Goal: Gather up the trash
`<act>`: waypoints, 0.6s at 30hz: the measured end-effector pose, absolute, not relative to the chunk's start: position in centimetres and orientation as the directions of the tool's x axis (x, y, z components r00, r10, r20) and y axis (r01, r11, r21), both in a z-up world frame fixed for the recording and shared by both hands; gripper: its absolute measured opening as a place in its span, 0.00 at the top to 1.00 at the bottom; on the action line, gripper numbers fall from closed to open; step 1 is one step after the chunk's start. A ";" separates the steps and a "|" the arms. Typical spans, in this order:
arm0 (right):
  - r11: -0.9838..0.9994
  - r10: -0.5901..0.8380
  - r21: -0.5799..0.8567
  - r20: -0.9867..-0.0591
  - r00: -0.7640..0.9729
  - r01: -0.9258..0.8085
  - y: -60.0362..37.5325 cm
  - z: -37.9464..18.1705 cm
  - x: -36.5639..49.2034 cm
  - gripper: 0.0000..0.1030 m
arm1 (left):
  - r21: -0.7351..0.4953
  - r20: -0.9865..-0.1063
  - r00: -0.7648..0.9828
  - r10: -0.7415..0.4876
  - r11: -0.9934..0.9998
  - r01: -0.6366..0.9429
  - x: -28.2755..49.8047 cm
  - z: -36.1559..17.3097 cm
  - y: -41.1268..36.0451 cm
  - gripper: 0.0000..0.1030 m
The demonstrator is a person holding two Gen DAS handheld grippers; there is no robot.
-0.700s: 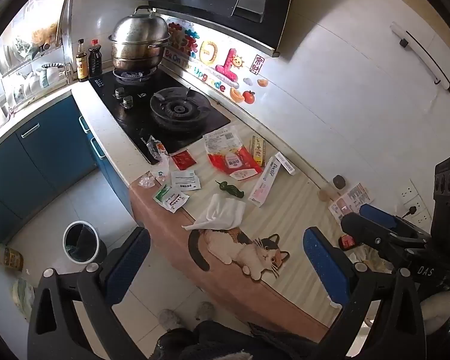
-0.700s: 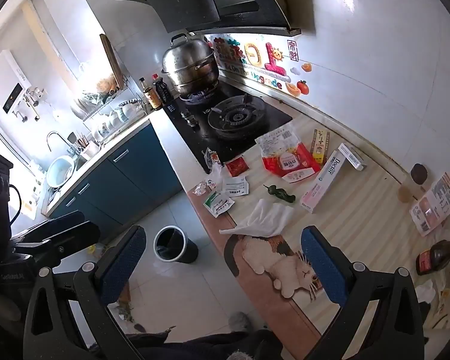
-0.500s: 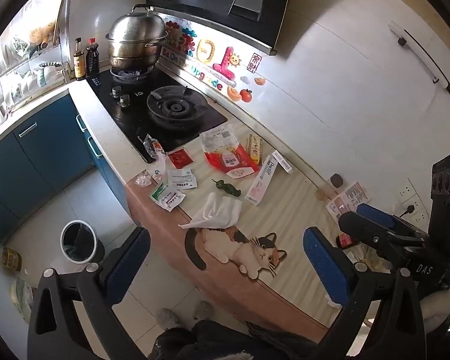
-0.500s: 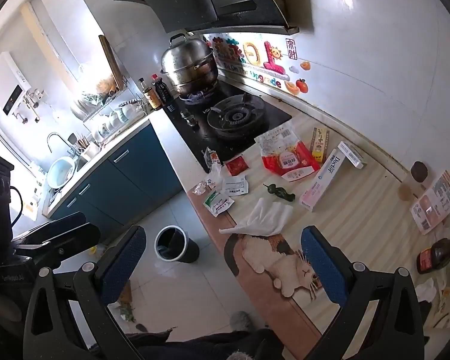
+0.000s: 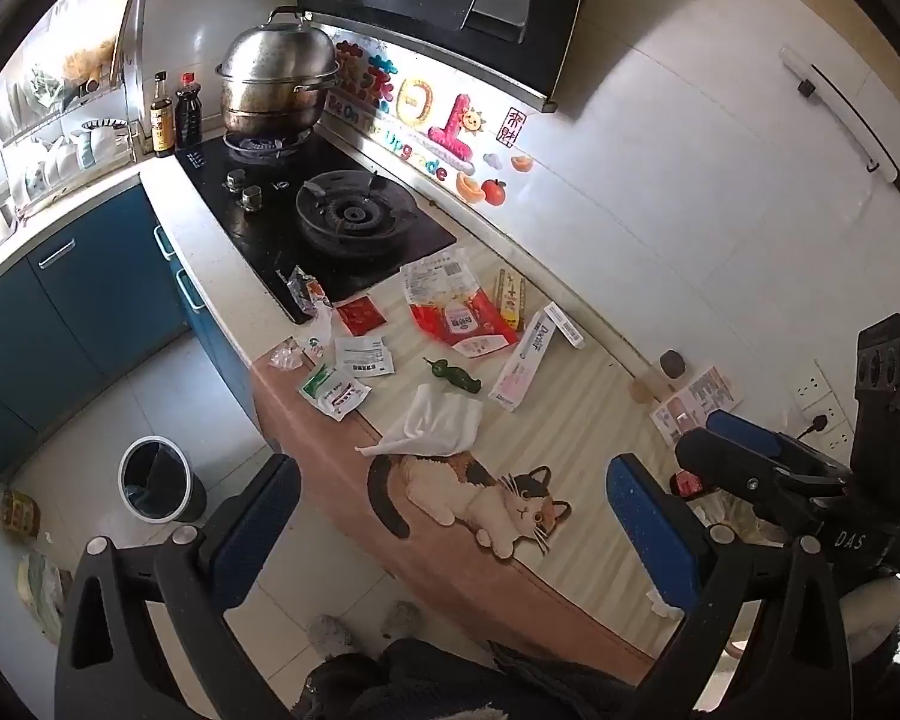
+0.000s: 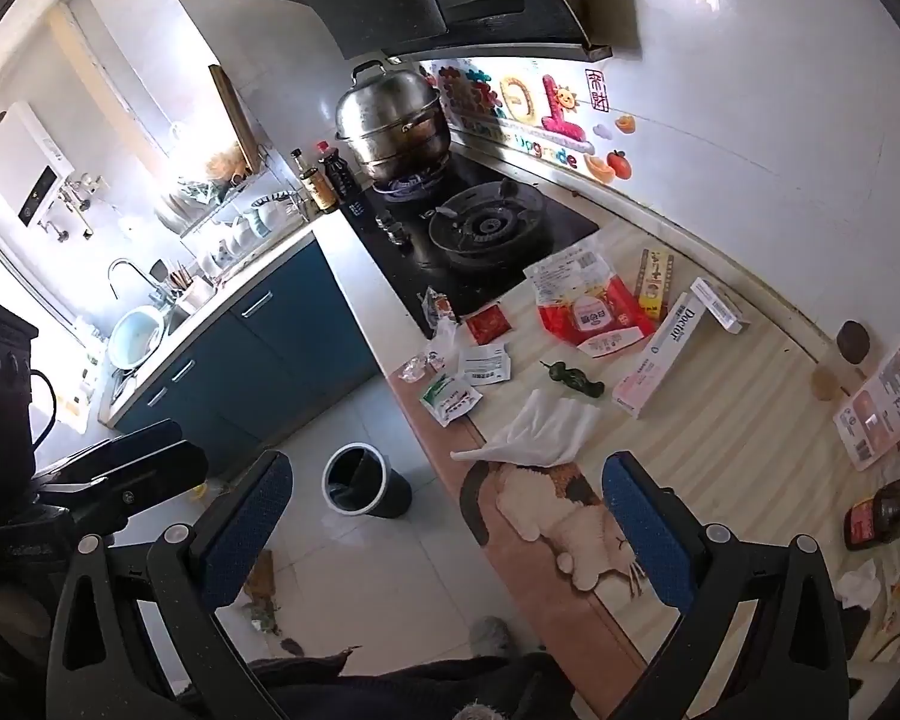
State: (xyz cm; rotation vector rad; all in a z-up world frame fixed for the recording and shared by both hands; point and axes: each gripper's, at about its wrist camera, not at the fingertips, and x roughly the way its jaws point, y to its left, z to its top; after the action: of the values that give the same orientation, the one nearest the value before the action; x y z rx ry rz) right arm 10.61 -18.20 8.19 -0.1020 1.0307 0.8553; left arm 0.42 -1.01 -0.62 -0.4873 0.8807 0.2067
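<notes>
You've got trash spread over the striped counter nr the hob: crumpled white tissue (image 5: 435, 426) lying flat just above the cat picture; dark green pepper (image 5: 453, 376) just beyond it; long pink-white toothpaste box (image 5: 525, 360) to its right, lying flat at an angle; torn red-white snack bag (image 5: 459, 315) by the hob edge; small red sauce sachet (image 5: 360, 315) left of that; white and green-white sachets (image 5: 345, 375) nr the counter edge. Black bin (image 5: 156, 480) stands upright on the floor, open.

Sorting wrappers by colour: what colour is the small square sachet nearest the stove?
Red; the sachet shows best in the left wrist view.
</notes>
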 end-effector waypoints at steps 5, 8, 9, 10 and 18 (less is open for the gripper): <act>0.678 0.575 0.305 -0.787 0.224 -0.669 -17.9 8.2 10.8 0.00 | -0.325 -0.779 0.626 -0.025 0.871 -0.369 0.5 -0.4 -0.8 0.00; 0.678 0.576 0.307 -0.786 0.224 -0.668 -17.9 8.3 10.8 0.00 | -0.325 -0.779 0.626 -0.024 0.870 -0.371 0.5 -0.2 -0.8 0.00; 0.678 0.576 0.306 -0.786 0.224 -0.668 -17.8 8.3 10.8 0.00 | -0.326 -0.779 0.626 -0.026 0.870 -0.369 0.5 -0.2 -0.7 0.00; 0.678 0.578 0.309 -0.785 0.222 -0.667 -17.9 8.3 10.8 0.00 | -0.326 -0.779 0.627 -0.025 0.870 -0.370 0.5 -0.2 -0.7 0.00; 0.677 0.578 0.311 -0.786 0.220 -0.667 -17.7 8.5 10.7 0.00 | -0.328 -0.779 0.626 -0.027 0.869 -0.370 0.6 0.1 -0.6 0.00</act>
State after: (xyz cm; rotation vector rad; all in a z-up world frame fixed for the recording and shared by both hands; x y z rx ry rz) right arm 10.72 -17.73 8.47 -0.1004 1.0379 0.8626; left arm 0.57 -0.55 0.14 -0.4934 0.8800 0.2065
